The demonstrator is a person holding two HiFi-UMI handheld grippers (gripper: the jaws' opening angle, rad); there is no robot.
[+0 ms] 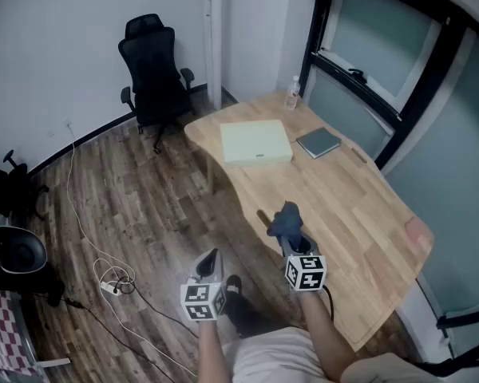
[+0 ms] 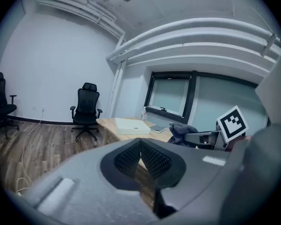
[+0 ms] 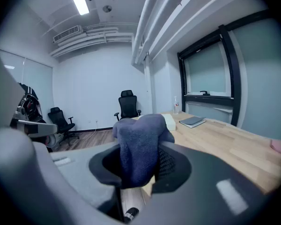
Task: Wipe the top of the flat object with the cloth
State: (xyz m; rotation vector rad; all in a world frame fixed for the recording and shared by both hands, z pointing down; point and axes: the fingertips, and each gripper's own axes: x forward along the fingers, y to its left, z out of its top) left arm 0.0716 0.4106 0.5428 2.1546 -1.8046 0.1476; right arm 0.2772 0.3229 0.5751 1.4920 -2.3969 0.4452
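Note:
A pale green flat box [image 1: 255, 143] lies on the far part of the wooden table [image 1: 359, 214]; it also shows small in the left gripper view as the flat box [image 2: 131, 125]. My right gripper [image 1: 290, 231] is shut on a dark blue cloth [image 1: 286, 220], held above the table's near left edge, well short of the box. In the right gripper view the cloth [image 3: 139, 146] bulges up between the jaws. My left gripper [image 1: 210, 262] hangs over the floor left of the table, jaws closed together with nothing between them [image 2: 140, 157].
A dark notebook [image 1: 318, 142] lies right of the box, and a clear bottle [image 1: 292, 94] stands at the table's far corner. A black office chair [image 1: 156, 74] stands behind the table. Cables and a power strip [image 1: 112, 286] lie on the wooden floor. A window wall runs along the right.

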